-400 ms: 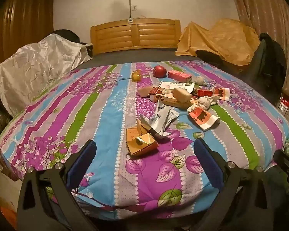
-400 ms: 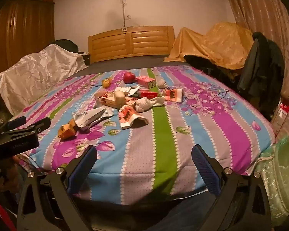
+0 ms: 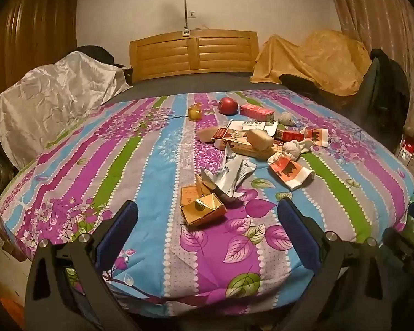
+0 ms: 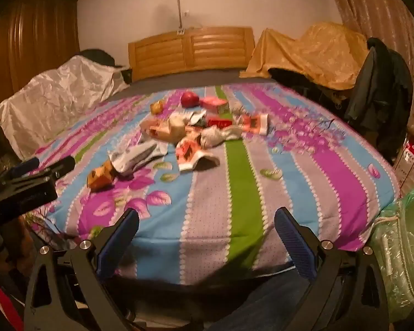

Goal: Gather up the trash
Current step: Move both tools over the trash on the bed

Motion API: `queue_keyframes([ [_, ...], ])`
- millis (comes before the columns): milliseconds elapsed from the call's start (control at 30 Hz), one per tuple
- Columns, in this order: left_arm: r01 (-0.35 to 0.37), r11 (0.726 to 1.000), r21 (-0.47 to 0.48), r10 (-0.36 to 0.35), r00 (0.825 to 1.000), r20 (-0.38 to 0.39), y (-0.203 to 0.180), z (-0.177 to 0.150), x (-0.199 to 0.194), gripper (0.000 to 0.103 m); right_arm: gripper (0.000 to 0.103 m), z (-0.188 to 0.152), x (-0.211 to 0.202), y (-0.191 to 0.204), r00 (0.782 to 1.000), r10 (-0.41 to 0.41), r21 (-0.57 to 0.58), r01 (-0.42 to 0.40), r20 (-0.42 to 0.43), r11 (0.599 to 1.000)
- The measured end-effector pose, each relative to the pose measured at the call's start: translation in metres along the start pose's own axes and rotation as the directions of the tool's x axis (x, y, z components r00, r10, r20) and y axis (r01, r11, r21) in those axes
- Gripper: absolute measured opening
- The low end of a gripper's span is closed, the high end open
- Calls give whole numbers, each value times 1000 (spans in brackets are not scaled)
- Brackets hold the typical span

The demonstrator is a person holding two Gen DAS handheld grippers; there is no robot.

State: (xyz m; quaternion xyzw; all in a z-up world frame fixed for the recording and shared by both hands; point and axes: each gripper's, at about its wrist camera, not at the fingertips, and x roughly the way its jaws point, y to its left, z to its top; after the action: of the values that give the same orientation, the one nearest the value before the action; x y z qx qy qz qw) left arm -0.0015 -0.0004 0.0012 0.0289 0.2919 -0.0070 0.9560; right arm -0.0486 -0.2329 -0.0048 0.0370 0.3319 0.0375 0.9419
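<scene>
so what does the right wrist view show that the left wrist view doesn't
Only the right wrist view shows the left hand-held gripper from the side at its left edge, and much more of the green plastic bag beside the bed. Only the left wrist view shows the orange box lying close ahead between open fingers, with sharp print on the wrappers. Both show the striped bedspread, the red apple, the trash pile and the wooden headboard.
</scene>
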Motion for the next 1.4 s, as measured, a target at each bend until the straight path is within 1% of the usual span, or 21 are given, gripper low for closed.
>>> queue_keyframes([
  [67,2,1000,13,-2,1000,-2,-2,2,-1,98,98,0,9,1,999,-16,-8,15,-37,1000],
  [100,-15,999,35,15,1000,0,-4,5,-1,98,98,0,8,2,999,-13,-11,12,-41,1000],
  [133,-33,997,69,34,999,-16,-7,10,2,98,98,4,11,3,999,-14,-16,14,-50,1000],
  [167,-33,995,99,38,998,-48,-9,16,7,98,98,9,11,2,998,-42,-23,41,-52,999],
  [200,-29,992,120,40,995,-87,-11,23,15,98,98,16,10,0,996,-71,-23,70,-46,997],
  [233,-42,991,124,55,993,-103,-11,33,16,98,98,25,7,-3,996,-80,-9,80,-32,997],
  [267,-50,992,118,63,992,-108,-9,41,16,98,98,35,1,-7,996,-91,13,92,-17,996],
  [300,-55,993,105,67,990,-121,-6,55,14,98,98,48,-5,-11,995,-102,37,102,-1,994],
  [367,-37,998,58,45,990,-137,1,77,7,98,98,75,-20,-20,993,-116,82,113,30,990],
  [433,-22,1000,16,24,991,-128,5,94,-3,98,98,103,-37,-26,992,-111,110,104,63,988],
  [500,-31,1000,2,31,992,-125,7,107,-12,98,98,123,-53,-26,990,-112,118,101,88,988],
  [600,-19,1000,-11,18,991,-135,5,121,-23,98,98,143,-76,-19,988,-102,111,89,117,990],
  [667,-3,1000,-8,2,990,-142,4,125,-31,98,98,147,-87,-10,989,-87,102,74,123,992],
  [733,25,1000,-12,-26,992,-122,3,126,-39,98,98,148,-94,-4,990,-68,93,57,121,994],
  [833,42,999,-21,-44,994,-102,2,128,-48,98,98,143,-101,7,994,-45,87,37,99,996],
  [933,31,1000,-6,-31,996,-88,-3,128,-53,98,98,137,-105,15,997,-36,79,30,74,996],
  [1100,6,999,49,-3,998,-70,-12,124,-60,98,98,134,-109,16,993,-86,81,80,78,994],
  [1200,-31,996,87,36,998,-53,-17,121,-57,98,98,133,-108,13,990,-112,87,104,85,991],
  [1333,-45,996,75,48,998,-42,-15,118,-51,98,98,135,-95,11,990,-121,86,115,76,990],
  [1400,-46,997,61,49,997,-56,-13,116,-43,98,98,136,-88,10,991,-114,92,107,72,990],
])
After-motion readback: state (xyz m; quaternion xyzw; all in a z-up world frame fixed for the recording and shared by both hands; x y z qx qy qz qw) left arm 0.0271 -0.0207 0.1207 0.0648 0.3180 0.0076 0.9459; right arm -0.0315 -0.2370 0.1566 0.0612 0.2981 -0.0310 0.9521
